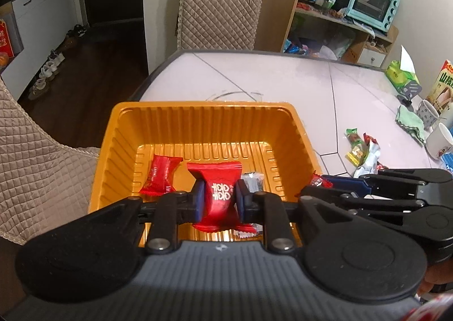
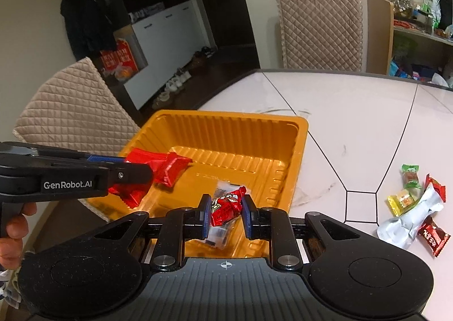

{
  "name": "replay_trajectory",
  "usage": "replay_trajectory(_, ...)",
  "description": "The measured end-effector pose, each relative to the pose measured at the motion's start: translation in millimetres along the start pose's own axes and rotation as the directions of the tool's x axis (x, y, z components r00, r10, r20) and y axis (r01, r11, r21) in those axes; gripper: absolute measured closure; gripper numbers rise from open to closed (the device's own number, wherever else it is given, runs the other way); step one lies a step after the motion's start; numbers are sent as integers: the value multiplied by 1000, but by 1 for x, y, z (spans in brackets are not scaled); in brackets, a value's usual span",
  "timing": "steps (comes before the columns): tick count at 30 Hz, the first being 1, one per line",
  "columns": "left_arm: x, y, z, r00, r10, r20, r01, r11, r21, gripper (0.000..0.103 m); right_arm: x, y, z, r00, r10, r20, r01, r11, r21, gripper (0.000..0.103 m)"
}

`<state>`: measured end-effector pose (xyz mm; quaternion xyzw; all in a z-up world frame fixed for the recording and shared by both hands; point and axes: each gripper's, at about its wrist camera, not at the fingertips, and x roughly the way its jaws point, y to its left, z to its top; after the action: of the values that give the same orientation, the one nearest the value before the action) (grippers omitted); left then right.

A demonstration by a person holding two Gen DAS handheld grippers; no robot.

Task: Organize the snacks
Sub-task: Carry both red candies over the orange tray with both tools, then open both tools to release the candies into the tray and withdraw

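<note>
Because both loads belong in the orange tray (image 1: 119, 134), I hold each above it: my left gripper (image 1: 218, 198) jaws pinch a red packet (image 1: 219, 193), my right gripper (image 2: 225, 214) jaws pinch a red candy (image 2: 226, 204); more snacks (image 2: 410, 207) wait on the surface (image 2: 354, 111).

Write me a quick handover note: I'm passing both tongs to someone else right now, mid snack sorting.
Left tongs: shut on a red packet with white characters, held over the gold tray.
Right tongs: shut on a smaller red wrapped candy, also over the tray.
Done: in the tray lie another red packet and a clear-and-black packet.
Left: drop both held snacks into the tray, then fetch the loose pile on the table: green candy, yellow candy, silver pouch, red pieces.
</note>
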<state>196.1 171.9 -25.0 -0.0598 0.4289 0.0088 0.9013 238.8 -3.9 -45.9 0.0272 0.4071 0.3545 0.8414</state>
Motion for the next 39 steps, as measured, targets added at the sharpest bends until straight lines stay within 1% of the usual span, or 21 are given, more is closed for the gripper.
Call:
replay_trajectory(7, 27, 1, 4, 999, -6, -37, 6, 1000, 8, 82, 18, -10, 4, 999, -39, -25, 40, 999, 6, 80)
replay_trajectory(14, 48, 7, 6, 997, 1, -75, -2, 1000, -4, 82, 30, -13, 8, 998, -56, -42, 55, 998, -10, 80)
replay_trajectory(17, 51, 7, 6, 997, 9, -76, -9, 1000, 0, 82, 33, -14, 8, 997, -59, -48, 58, 998, -10, 80)
replay_trajectory(24, 52, 11, 7, 997, 13, -78, -14, 1000, -10, 70, 33, -14, 8, 996, -63, -56, 62, 998, -13, 80)
replay_trajectory(32, 46, 12, 6, 997, 27, -74, -28, 1000, -8, 68, 33, -14, 9, 996, -67, -58, 66, 998, -18, 80)
replay_trajectory(37, 39, 11, 4, 997, 36, -68, -37, 999, -12, 61, 32, -15, 9, 997, -59, -45, 59, 998, -7, 79)
replay_trajectory(38, 37, 11, 4, 997, 36, -66, -37, 999, -15, 60, 31, -15, 8, 997, -56, -45, 56, 998, -3, 75)
replay_trajectory(39, 34, 11, 3, 997, 38, -64, -39, 999, -17, 56, 31, -15, 8, 998, -50, -47, 50, 999, 4, 69)
